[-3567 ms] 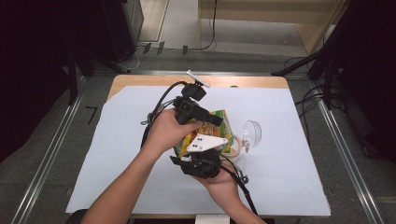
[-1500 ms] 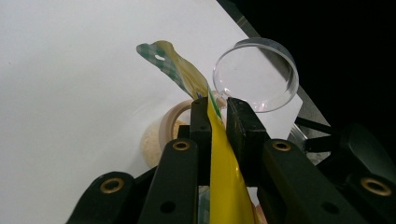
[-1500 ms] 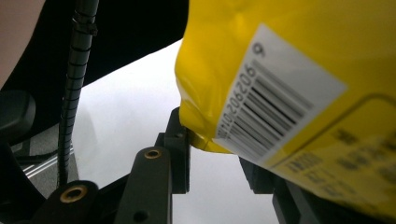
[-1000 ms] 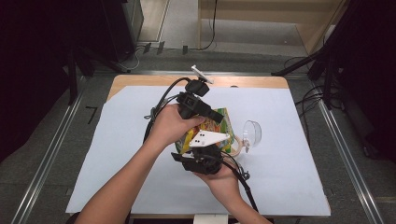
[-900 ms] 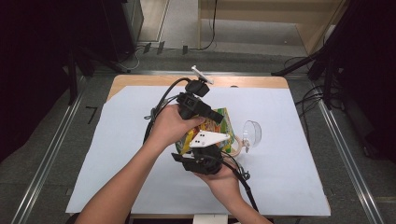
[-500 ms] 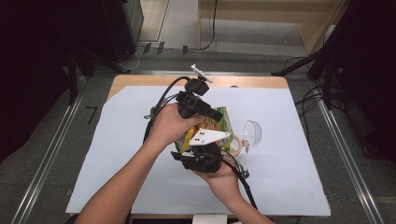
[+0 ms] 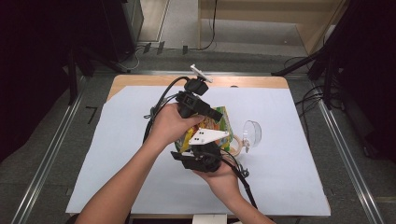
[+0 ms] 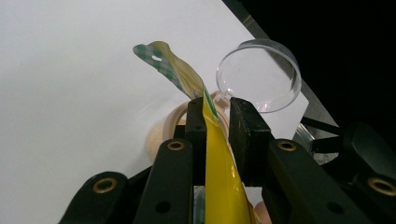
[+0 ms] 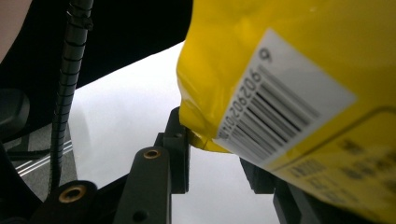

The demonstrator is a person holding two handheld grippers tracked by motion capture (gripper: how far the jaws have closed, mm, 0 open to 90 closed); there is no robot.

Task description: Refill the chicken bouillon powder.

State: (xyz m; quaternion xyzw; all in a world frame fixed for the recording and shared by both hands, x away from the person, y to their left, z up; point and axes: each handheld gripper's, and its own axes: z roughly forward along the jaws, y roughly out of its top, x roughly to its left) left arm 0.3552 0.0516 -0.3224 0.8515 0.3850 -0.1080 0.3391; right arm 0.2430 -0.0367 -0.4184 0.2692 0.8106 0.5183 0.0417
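Step in hand, as judged: tipping the contents out of the yellow snack bag (image 7: 215, 122), held above the white table cover (image 7: 116, 154) beside the clear cup (image 7: 252, 134).

- Left gripper (image 8: 217, 114): narrow gap, clamping the bag's upper edge.
- Right gripper (image 9: 212, 149): partly closed on the bag's lower corner.

Next move calls for tilting the bag toward the cup with both grips firm.

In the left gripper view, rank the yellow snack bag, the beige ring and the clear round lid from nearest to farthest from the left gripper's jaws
1. yellow snack bag, between the jaws of the left gripper.
2. beige ring, just beyond the jaw tips, on the white sheet.
3. clear round lid, farthest, up and to the right.
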